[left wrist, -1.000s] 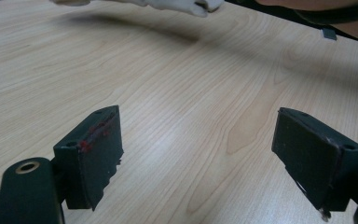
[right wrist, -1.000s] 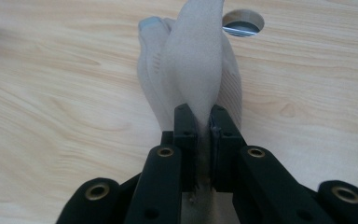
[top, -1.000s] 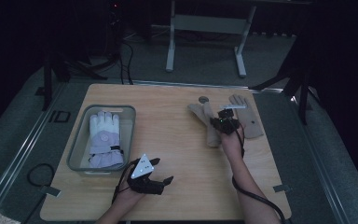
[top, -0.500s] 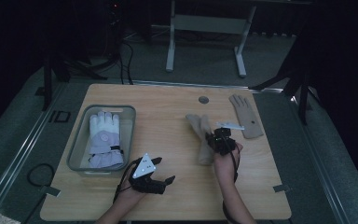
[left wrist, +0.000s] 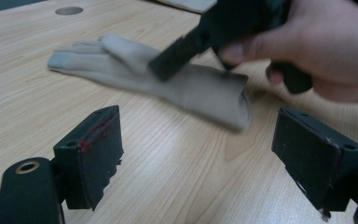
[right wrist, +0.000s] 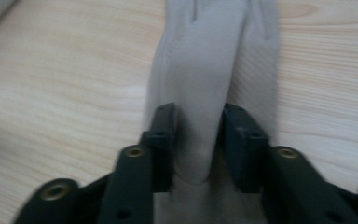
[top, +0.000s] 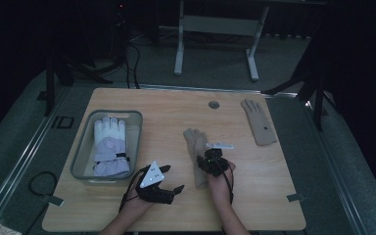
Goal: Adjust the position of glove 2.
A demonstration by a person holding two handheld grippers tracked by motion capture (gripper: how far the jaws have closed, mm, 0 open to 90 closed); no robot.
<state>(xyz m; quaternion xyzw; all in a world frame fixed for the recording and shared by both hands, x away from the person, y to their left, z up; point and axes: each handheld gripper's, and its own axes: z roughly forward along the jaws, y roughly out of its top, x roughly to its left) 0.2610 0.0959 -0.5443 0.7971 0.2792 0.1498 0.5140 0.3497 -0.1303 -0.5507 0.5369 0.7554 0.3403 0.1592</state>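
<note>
Tan glove (top: 196, 149) dragged nearer, pinched between right gripper (right wrist: 198, 140) fingers, left gripper (left wrist: 196, 154) fingers spread wide

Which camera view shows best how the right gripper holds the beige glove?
The right gripper view: both jaws pinch a fold of the beige glove. The high view shows the whole glove, its grip hidden; the left gripper view shows it blurred.

Two black handheld grippers: left gripper (top: 172, 190) topped by grey three-cornered plate (top: 152, 175), square black pads (left wrist: 100, 147) scuffed red, brass-ringed screw holes on right gripper (right wrist: 199, 140), black cables trailing, forearms bare.
</note>
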